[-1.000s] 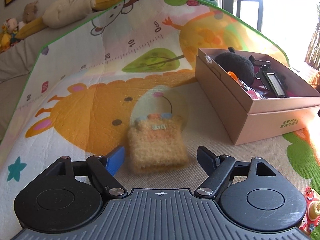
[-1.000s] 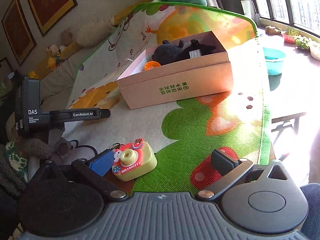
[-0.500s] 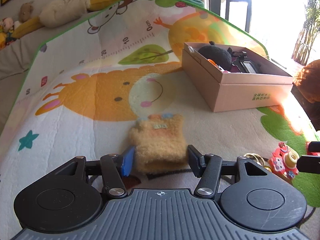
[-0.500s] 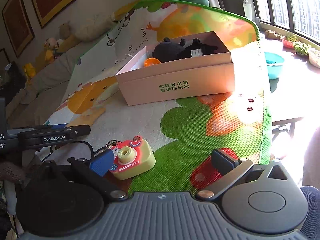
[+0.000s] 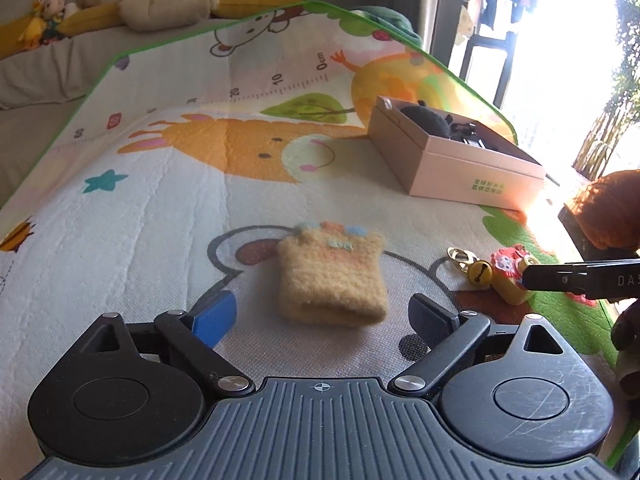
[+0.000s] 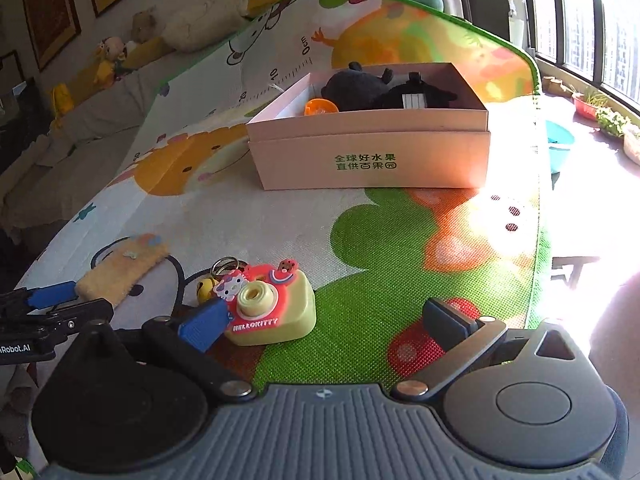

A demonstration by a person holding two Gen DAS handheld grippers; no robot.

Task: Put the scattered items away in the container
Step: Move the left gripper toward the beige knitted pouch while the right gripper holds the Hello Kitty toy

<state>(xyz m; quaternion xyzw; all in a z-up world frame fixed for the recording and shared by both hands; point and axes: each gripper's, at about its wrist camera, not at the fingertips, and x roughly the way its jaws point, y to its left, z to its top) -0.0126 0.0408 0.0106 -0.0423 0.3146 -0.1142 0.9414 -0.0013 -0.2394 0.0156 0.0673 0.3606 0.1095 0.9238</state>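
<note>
Left wrist view
Left gripper [image 5: 324, 316]: jaws spread wide, having just been opening; nothing pinched.
Yellow fuzzy pouch [image 5: 332, 280]: flat on the play mat [image 5: 160, 200], just ahead of the tips and between their lines, touching neither pad.
Blue pad [image 5: 214, 316]: left of the pouch, a gap of mat between them.
Pink box [image 5: 460, 168]: far right on the mat, well apart from the pouch, dark plush toy [image 5: 426, 118] inside.
Toy camera [image 5: 508, 276]: right of the pouch with a gold bell and clasp [image 5: 468, 264] beside it; the other gripper's finger reaches it from the right edge.

Right wrist view
Right gripper [image 6: 324, 324]: jaws spread, not pinching.
Toy camera [image 6: 268, 308]: on the mat close against the blue left pad [image 6: 202, 324], contact unclear; black right pad [image 6: 444, 320] well apart.
Pouch [image 6: 120, 268]: left of the camera, by the left gripper's blue tip [image 6: 52, 294].
Box [image 6: 372, 152]: beyond, open, holding black plush items [image 6: 356, 88] and an orange piece [image 6: 318, 107].
</note>
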